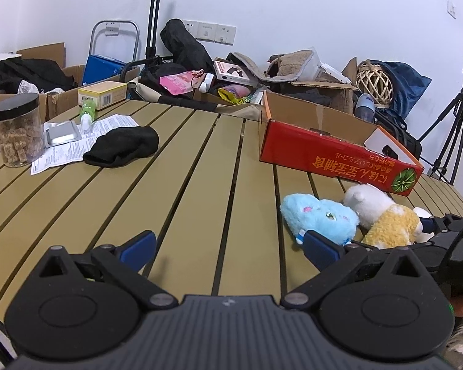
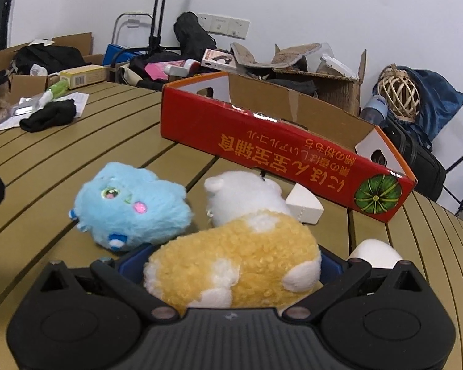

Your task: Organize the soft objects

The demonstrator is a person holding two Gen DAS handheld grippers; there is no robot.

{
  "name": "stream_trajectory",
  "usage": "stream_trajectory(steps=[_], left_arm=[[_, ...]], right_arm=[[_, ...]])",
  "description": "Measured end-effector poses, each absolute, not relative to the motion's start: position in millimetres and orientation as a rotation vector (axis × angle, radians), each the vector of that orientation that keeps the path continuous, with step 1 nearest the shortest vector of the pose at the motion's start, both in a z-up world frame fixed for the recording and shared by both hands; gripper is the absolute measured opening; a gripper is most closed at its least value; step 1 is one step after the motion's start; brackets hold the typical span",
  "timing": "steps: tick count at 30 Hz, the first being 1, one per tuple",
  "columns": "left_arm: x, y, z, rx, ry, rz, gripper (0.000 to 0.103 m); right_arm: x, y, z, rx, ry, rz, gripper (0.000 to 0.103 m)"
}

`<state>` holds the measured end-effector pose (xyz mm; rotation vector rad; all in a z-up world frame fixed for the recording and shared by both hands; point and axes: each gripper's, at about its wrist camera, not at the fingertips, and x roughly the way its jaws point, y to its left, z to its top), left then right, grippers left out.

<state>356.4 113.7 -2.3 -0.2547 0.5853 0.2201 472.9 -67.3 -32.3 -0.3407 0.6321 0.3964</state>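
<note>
Right gripper (image 2: 231, 265): jaws straddle the yellow plush toy (image 2: 231, 259); fingers against its flanks, so judged clenched on it
Left gripper (image 1: 228, 246): released, jaws wide, nothing between; low over the slatted table (image 1: 185, 185)
Location: yellow plush at near table edge, touching white plush (image 2: 247, 194); blue plush (image 2: 132, 206) just beside; red cardboard box (image 2: 277, 141) behind, open-topped
Handling: judged light, squashy, non-slip pile; grip mid-body, firm squeeze; no breakage risk
</note>
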Motion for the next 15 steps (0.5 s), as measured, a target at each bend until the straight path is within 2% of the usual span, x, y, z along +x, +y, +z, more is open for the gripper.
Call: stream_trajectory(steps=[15], left_arm=[[347.3,126.3,3.4,-0.289,0.569,0.222,0.103]], right_arm=[[469.7,-67.0,-33.0,-0.307,0.633,0.358,0.101]])
